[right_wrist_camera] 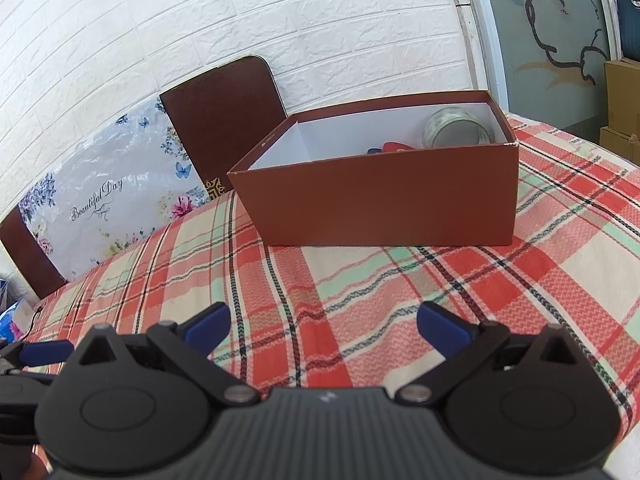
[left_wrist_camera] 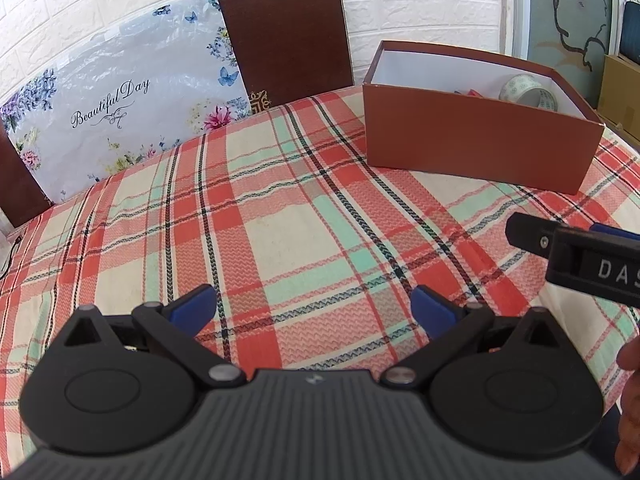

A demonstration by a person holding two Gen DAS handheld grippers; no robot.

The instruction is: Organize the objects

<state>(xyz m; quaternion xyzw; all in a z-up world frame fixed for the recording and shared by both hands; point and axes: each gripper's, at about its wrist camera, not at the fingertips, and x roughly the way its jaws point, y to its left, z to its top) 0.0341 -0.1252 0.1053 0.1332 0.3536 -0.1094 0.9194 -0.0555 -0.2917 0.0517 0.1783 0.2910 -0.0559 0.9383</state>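
A reddish-brown rectangular cardboard box with a white interior [right_wrist_camera: 384, 204] is set, lid off, toward the far side of a table covered by a red, cream and mint plaid cloth [left_wrist_camera: 280, 240]. The open top is presumably left that way so that items can be dropped in from above. Inside it, a roll of patterned tape [right_wrist_camera: 456, 128] is seen lying against the far right corner, and beside it the tops of a red and a blue item [right_wrist_camera: 390, 148] are just visible over the near wall; what they are cannot be told. These seem to be the things already gathered, so the sorting is judged to be well along or finished, since no loose object is seen on the cloth in either view.

The left gripper [left_wrist_camera: 314, 302] is held low over the bare cloth with its blue-padded fingers spread wide and nothing between them. The right gripper [right_wrist_camera: 324, 322] is likewise held with its fingers spread apart and empty, pointed at the near wall of the box. Both are kept back from the box, near the table's front edge, which is read as a resting or waiting posture.

Behind the table, a dark brown chair back [left_wrist_camera: 284, 40] and a floral plastic-wrapped package [left_wrist_camera: 120, 108] are leaned against a white brick-pattern wall [right_wrist_camera: 280, 20].
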